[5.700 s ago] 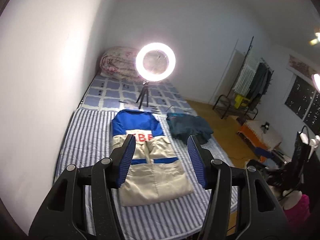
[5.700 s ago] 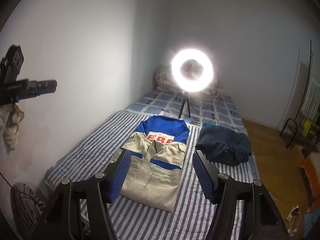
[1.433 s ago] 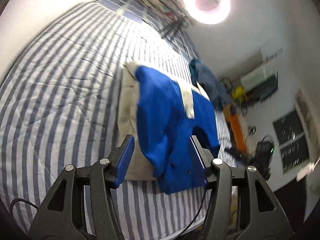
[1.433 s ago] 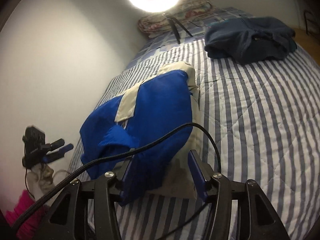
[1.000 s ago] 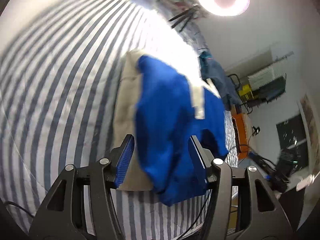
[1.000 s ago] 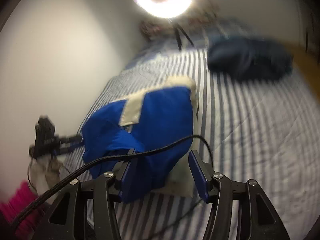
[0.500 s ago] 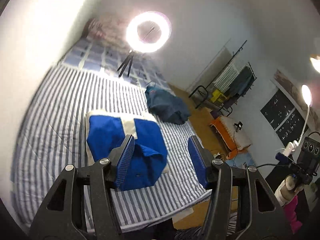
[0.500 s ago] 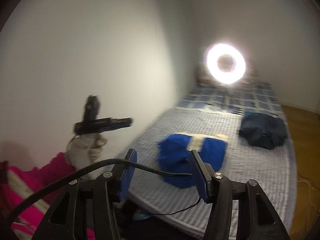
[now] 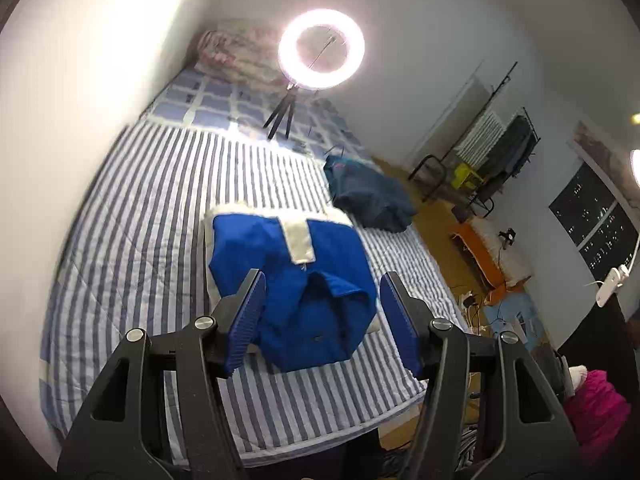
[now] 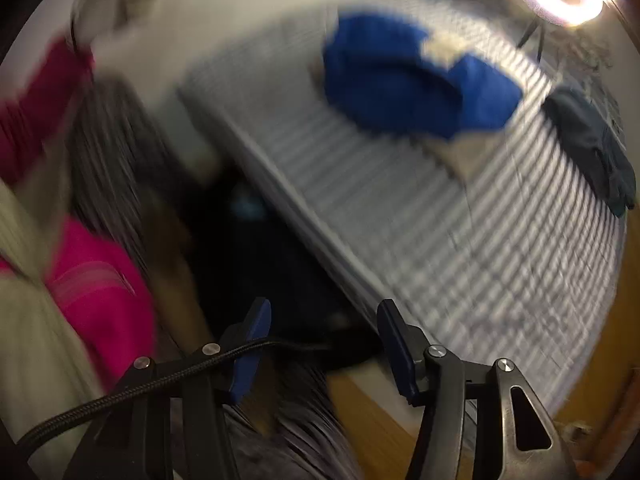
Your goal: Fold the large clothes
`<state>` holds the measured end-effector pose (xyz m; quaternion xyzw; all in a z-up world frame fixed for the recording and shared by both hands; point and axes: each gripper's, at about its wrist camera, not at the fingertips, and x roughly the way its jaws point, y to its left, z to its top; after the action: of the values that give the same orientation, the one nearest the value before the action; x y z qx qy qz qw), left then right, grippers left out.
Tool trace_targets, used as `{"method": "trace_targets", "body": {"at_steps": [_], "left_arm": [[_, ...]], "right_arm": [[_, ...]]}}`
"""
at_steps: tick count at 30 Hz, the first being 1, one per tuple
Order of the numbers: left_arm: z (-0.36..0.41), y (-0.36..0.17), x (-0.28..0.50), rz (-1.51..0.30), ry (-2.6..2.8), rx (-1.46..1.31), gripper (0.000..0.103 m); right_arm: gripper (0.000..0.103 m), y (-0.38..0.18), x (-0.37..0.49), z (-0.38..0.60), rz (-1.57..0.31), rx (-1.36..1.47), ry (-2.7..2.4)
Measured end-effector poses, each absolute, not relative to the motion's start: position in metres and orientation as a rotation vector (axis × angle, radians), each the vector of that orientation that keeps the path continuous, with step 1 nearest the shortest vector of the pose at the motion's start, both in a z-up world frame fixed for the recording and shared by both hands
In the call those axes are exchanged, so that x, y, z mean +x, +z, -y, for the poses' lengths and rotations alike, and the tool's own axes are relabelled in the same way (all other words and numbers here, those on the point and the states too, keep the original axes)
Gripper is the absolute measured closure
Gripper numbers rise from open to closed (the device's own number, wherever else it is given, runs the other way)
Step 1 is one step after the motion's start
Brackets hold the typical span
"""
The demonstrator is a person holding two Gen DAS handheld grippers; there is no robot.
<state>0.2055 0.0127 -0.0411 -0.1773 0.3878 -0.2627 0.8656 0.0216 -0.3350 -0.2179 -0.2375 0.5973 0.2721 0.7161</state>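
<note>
On the striped bed (image 9: 132, 216), near its foot edge, the jacket (image 9: 296, 280) lies folded into a compact blue bundle, with a cream band across its top and cream cloth showing beneath along the far and right sides. It rests apart from the dark garment (image 9: 368, 196), which sits nearer the ring light (image 9: 321, 49); that separation probably keeps done work clear of what remains.

Left tool (image 9: 322, 322): held above the bed, aimed down at the bundle, its jaws opening with nothing between them (the jacket only appears framed by them, lying well beyond). Right tool (image 10: 324, 350): jaws apart and empty, pointing down past the bed edge toward the floor; that view is heavily blurred. Neither tool touches cloth, which suggests this fold is judged finished.

Orientation: the bundle's long axis runs roughly along the bed's length, from foot toward the ring light. The collar end faces the foot, somewhat rumpled and overhanging the cream layer below. A further tidy of that end may be warranted.
</note>
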Motion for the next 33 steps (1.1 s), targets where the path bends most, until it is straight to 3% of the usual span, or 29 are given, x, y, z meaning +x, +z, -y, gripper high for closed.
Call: {"method": "trace_targets", "body": {"at_steps": [6, 11, 18, 22, 26, 33], "left_arm": [[-0.003, -0.082, 0.227, -0.873, -0.555, -0.405, 0.042], [0.013, -0.107, 0.237, -0.925, -0.57, -0.399, 0.042], [0.009, -0.103, 0.238, -0.9, -0.57, -0.398, 0.042], [-0.004, -0.108, 0.241, -0.909, -0.535, -0.424, 0.042], [-0.008, -0.115, 0.246, -0.924, -0.515, -0.438, 0.042], [-0.01, -0.129, 0.259, -0.943, -0.477, -0.437, 0.042]], "right_arm": [[0.046, -0.219, 0.019, 0.358, -1.483, -0.515, 0.681], [0.046, -0.199, 0.013, 0.352, -1.51, -0.405, 0.78], [0.047, -0.211, 0.001, 0.35, -1.672, -0.754, 0.693], [0.048, -0.209, 0.006, 0.365, -1.731, -0.792, 0.65], [0.053, -0.209, 0.016, 0.383, -1.669, -0.975, 0.48], [0.049, -0.177, 0.076, 0.412, -1.265, -0.7, 0.207]]}}
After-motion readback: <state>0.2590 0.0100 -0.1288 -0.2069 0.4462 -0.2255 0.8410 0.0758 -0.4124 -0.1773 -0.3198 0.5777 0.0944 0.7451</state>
